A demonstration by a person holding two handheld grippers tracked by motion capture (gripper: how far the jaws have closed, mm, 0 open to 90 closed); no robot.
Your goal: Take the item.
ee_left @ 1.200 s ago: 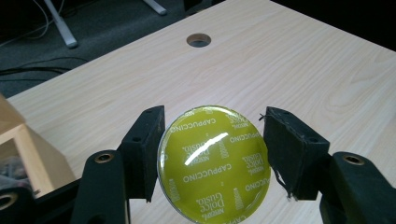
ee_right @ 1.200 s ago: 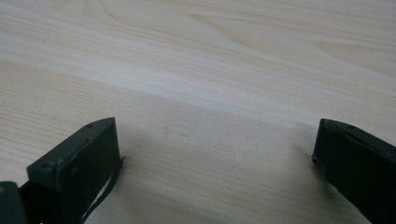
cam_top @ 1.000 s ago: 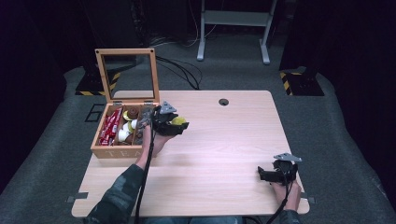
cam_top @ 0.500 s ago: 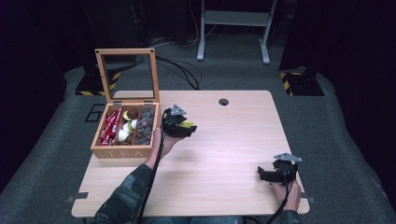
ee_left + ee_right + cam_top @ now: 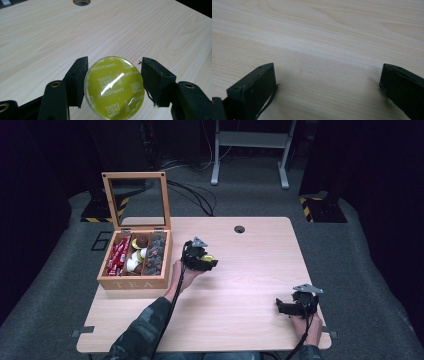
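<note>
My left gripper (image 5: 209, 262) hangs low over the middle of the wooden table (image 5: 240, 270), just right of the tea box, and is shut on a yellow-green coffee capsule (image 5: 208, 258). In the left gripper view the capsule (image 5: 113, 86), printed "Cappuccino", faces the camera foil-first, and both black pads (image 5: 79, 75) press its rim. My right gripper (image 5: 281, 306) rests near the table's front right corner. In the right gripper view its jaws stand wide apart, open, with bare wood between the fingertips (image 5: 265, 75).
An open wooden box marked TEA (image 5: 134, 281) stands at the table's left with its glass lid (image 5: 135, 197) upright; its compartments hold red packets, capsules and dark items. A cable hole (image 5: 239, 228) lies at the table's back. Dark floor and a metal stand (image 5: 250, 140) lie beyond.
My left gripper has carried the capsule rightward, away from the box, and lower toward the table. The right gripper has stayed still.
</note>
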